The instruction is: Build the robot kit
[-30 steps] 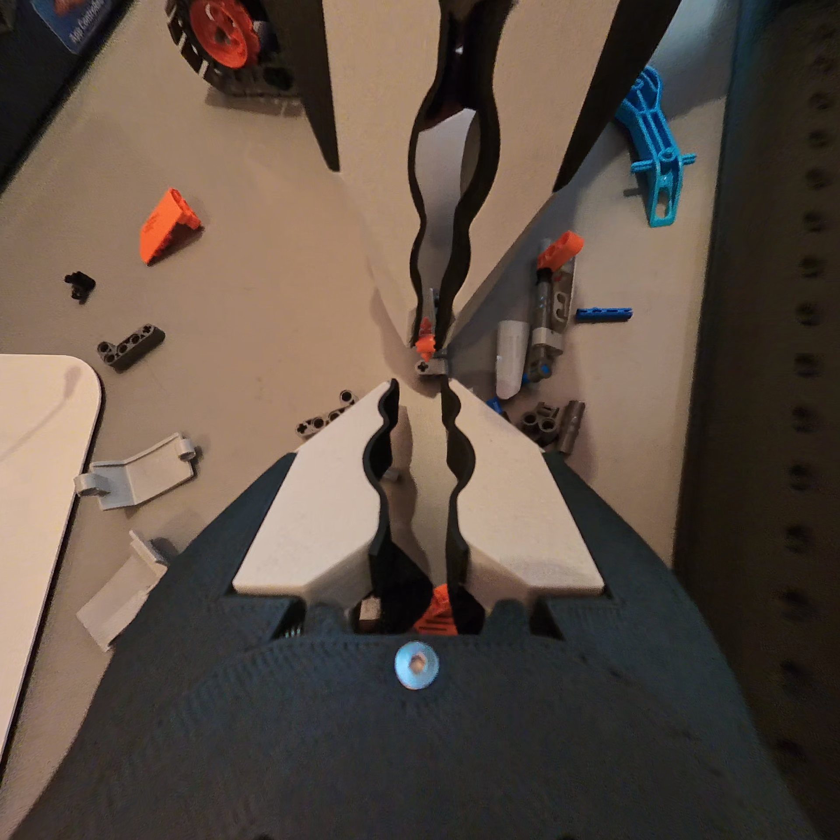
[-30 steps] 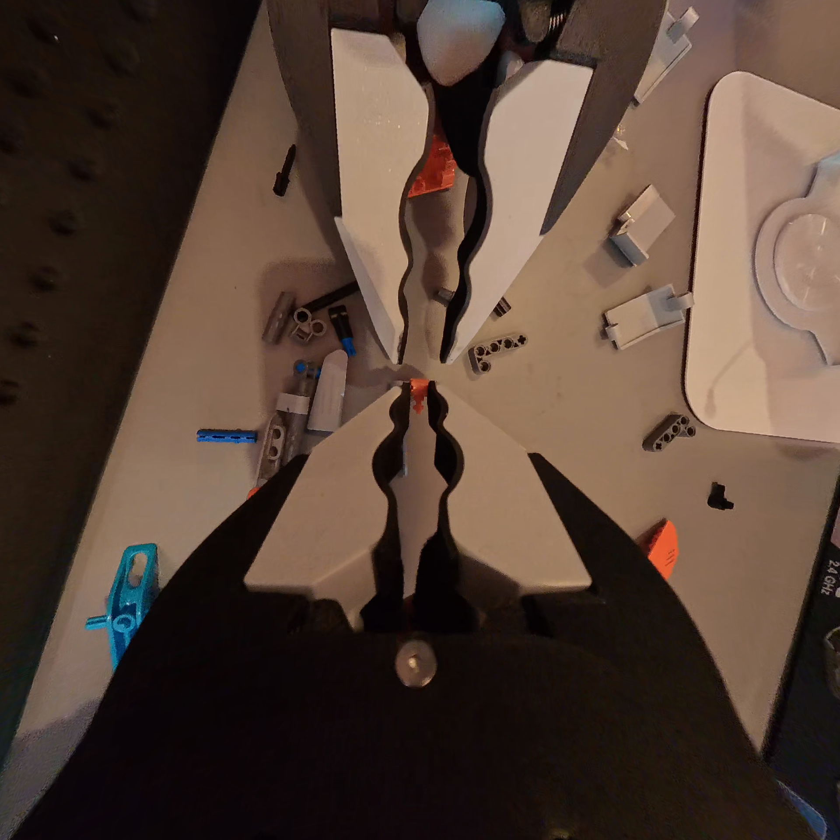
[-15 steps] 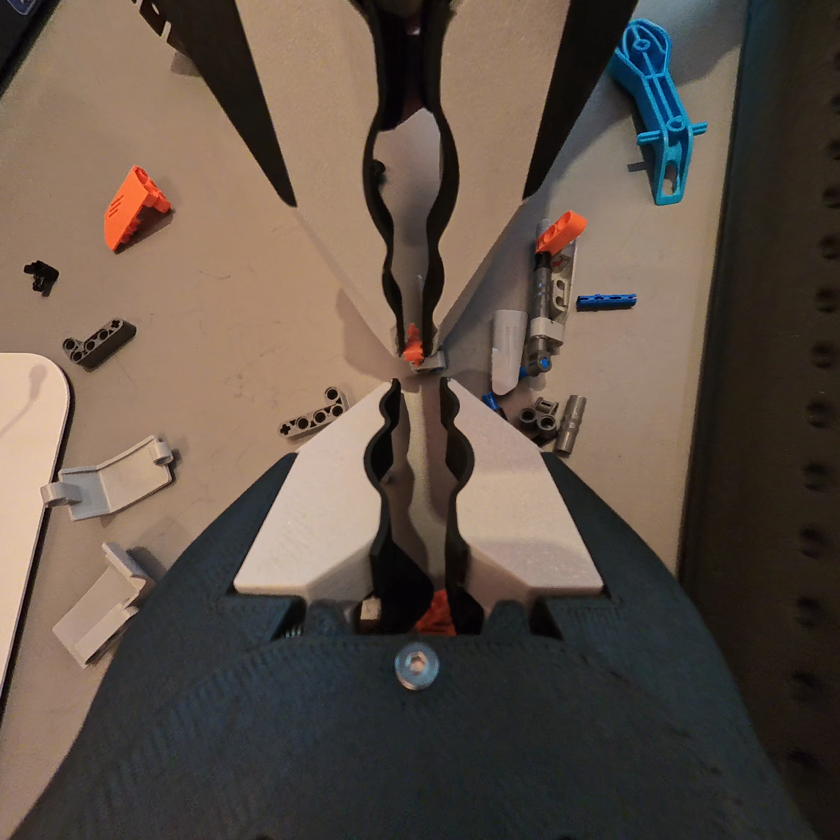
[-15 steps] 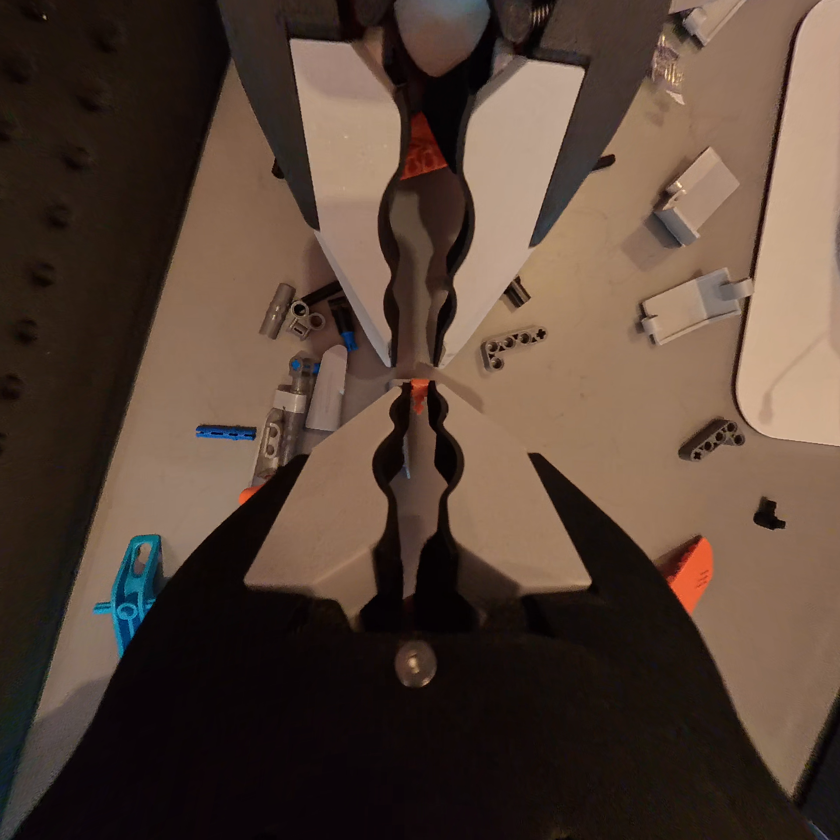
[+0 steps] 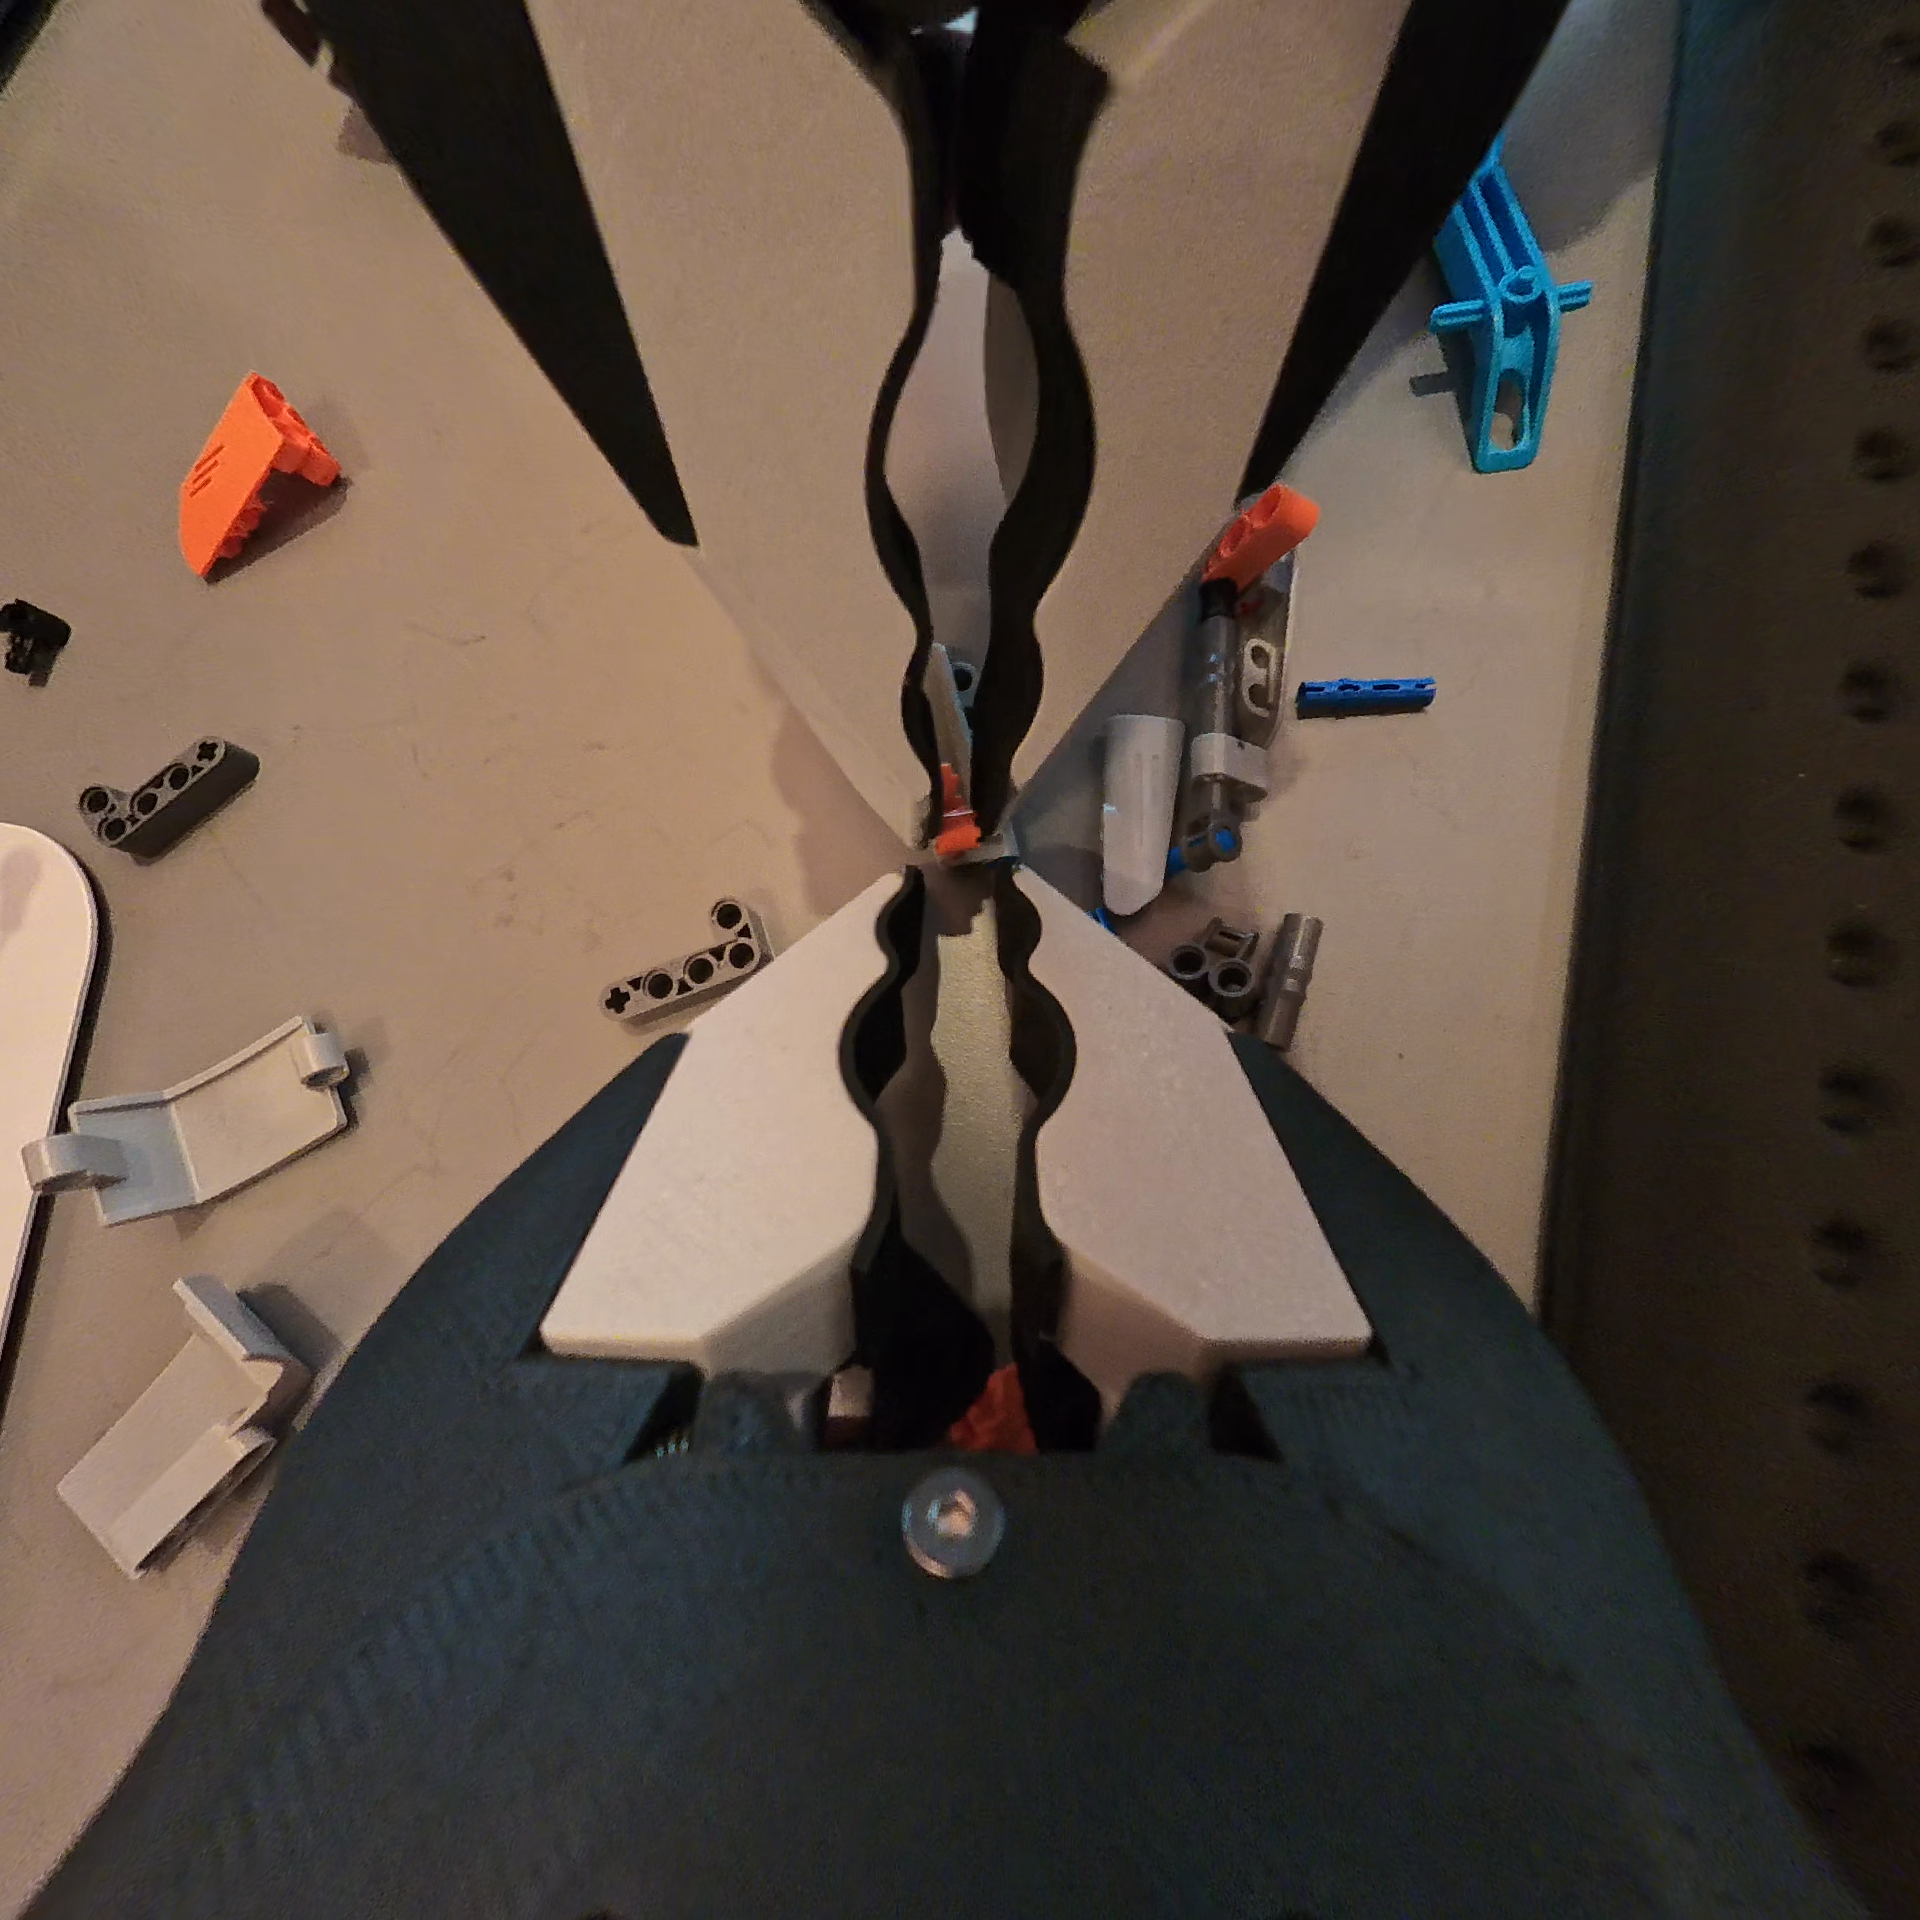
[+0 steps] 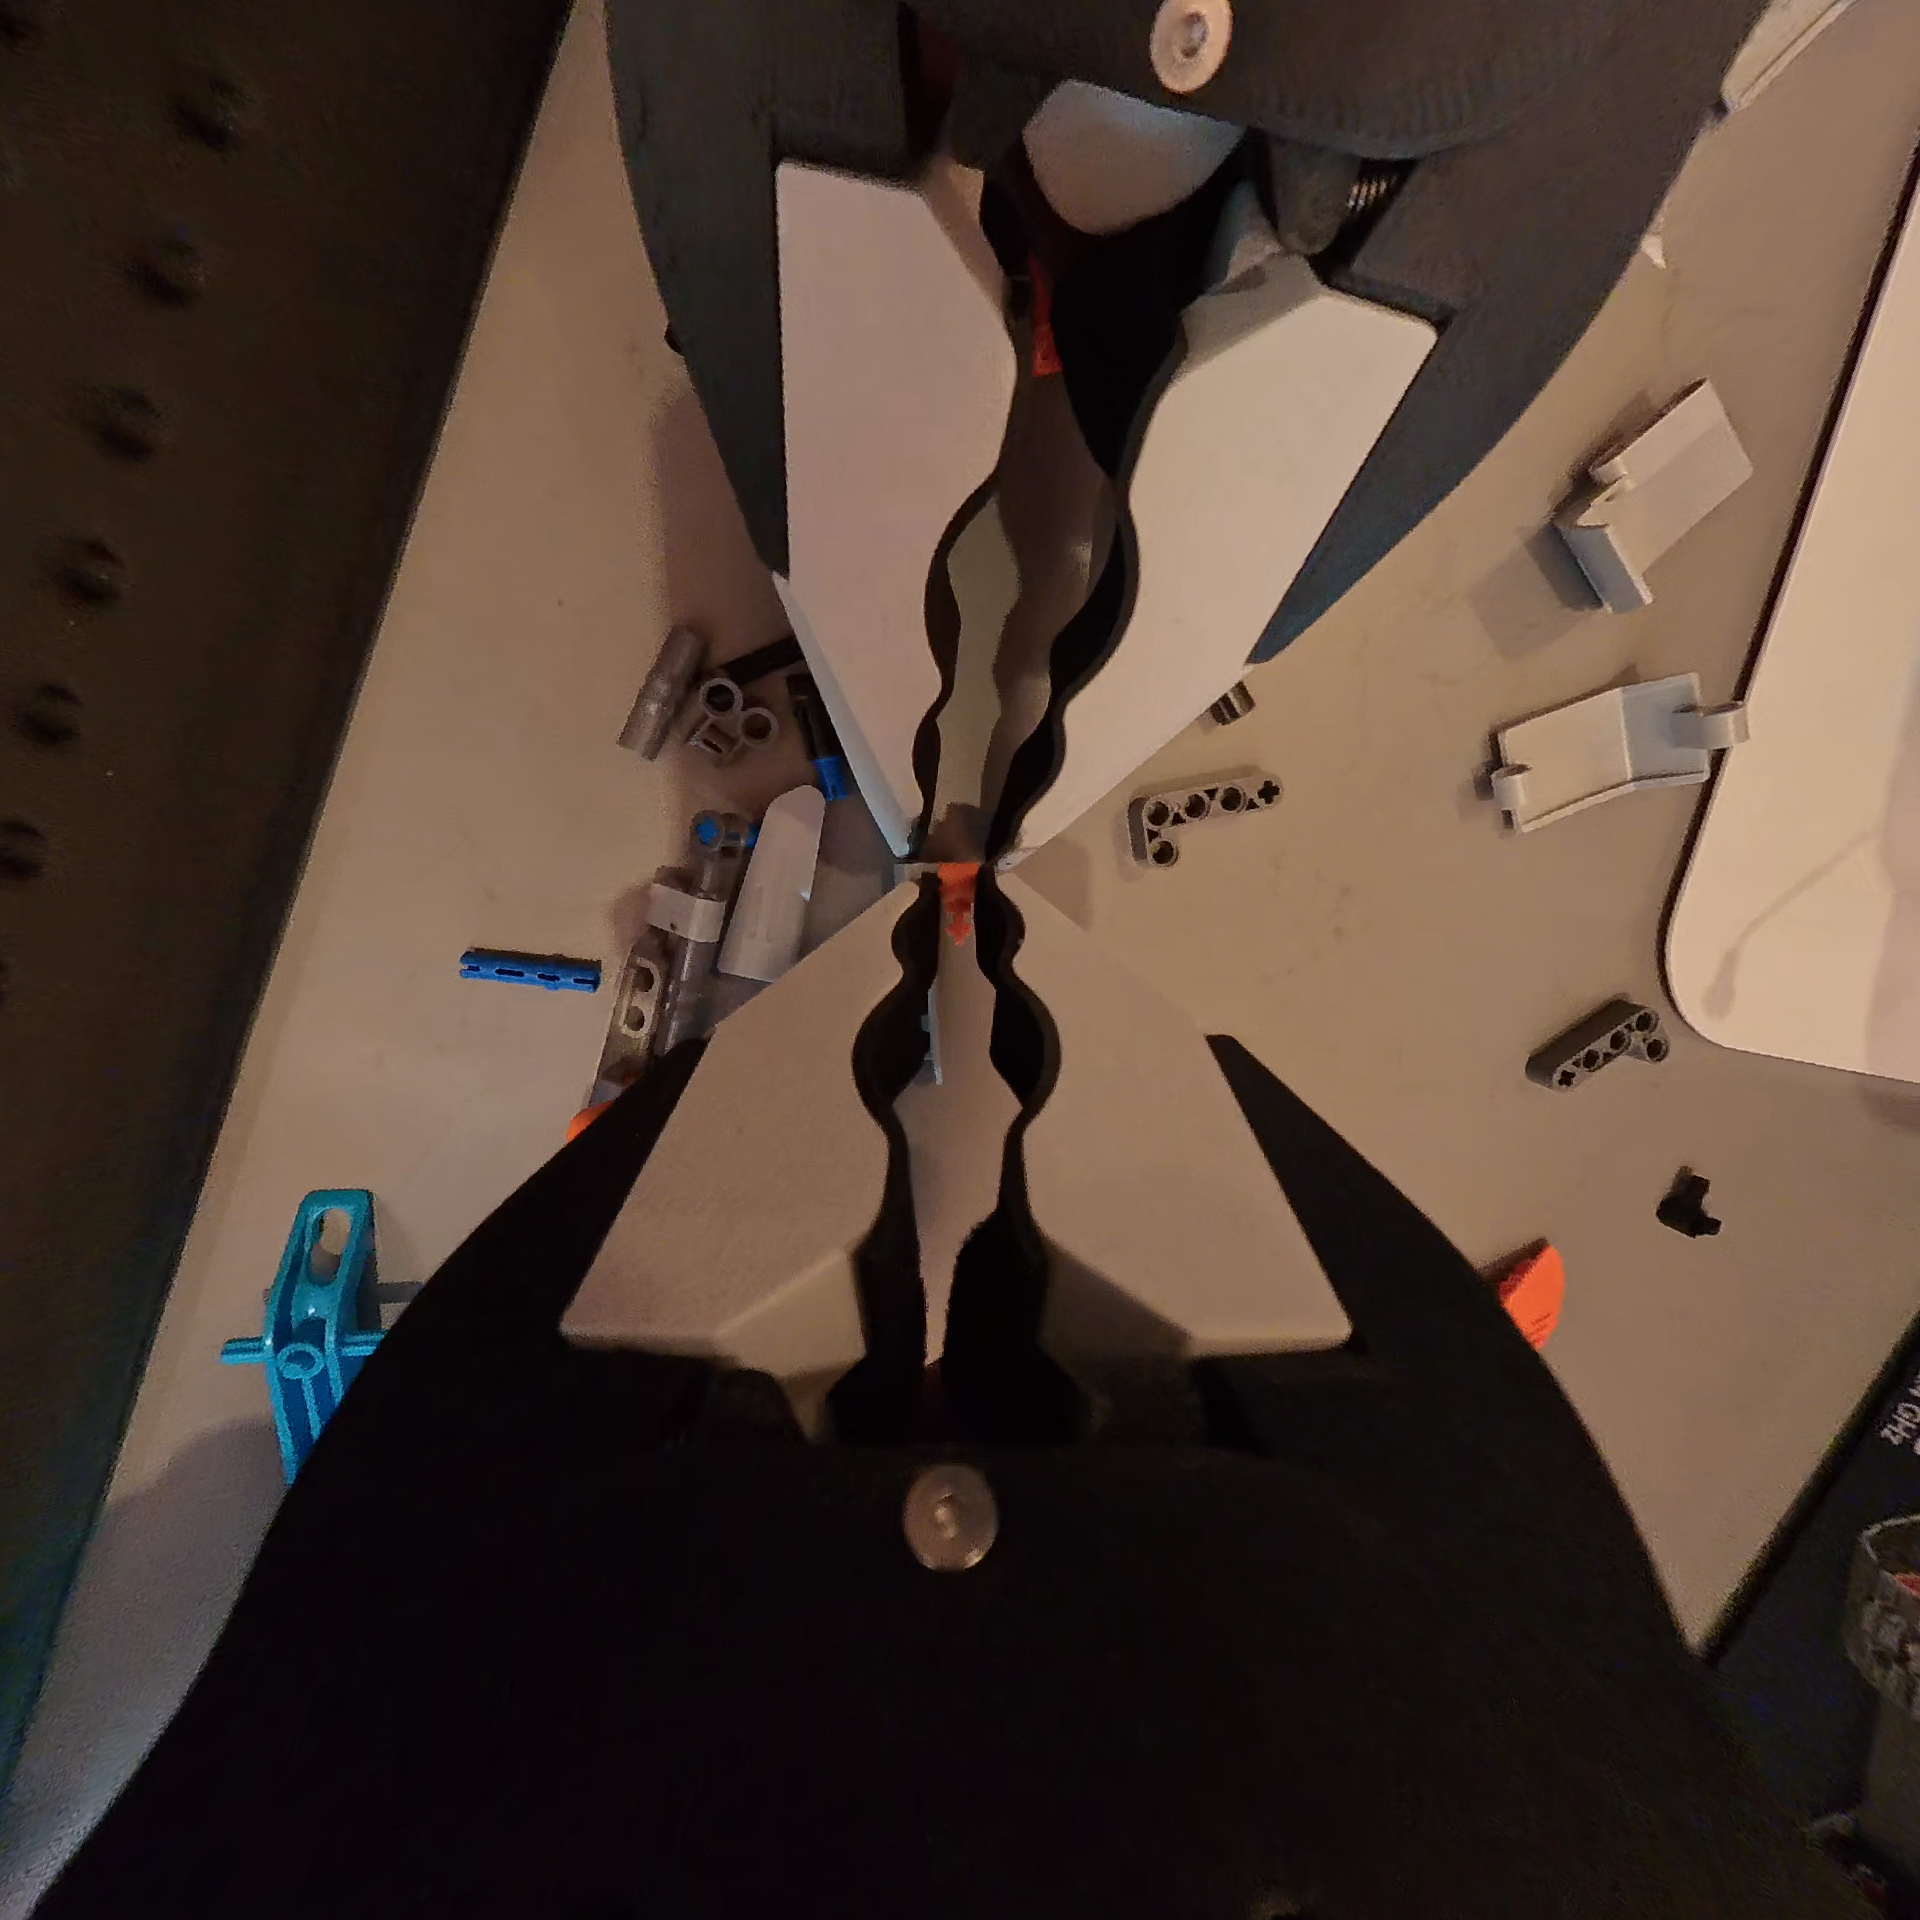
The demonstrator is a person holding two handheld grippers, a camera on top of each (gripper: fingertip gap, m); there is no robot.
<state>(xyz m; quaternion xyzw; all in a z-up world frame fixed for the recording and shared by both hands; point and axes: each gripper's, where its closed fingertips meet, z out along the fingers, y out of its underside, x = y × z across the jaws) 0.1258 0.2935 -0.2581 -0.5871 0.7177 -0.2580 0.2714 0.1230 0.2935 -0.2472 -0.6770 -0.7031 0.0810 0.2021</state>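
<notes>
Your right tongs (image 6: 948,899) are clamped on a small orange-and-grey plastic pin assembly (image 6: 954,906). Your left tongs (image 5: 958,883), at 12 o'clock from them, stand slightly apart, tips at that piece; contact cannot be told. Loose grey, blue and orange plastic parts lie on the beige desk (image 5: 499,665).

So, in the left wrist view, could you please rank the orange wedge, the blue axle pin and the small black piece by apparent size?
1. orange wedge, clearly the largest.
2. blue axle pin, long but thin.
3. small black piece, smallest, though partly cut off at the picture's left edge.

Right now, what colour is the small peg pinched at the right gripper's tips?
Orange peg, clearest in the right wrist view.
</notes>
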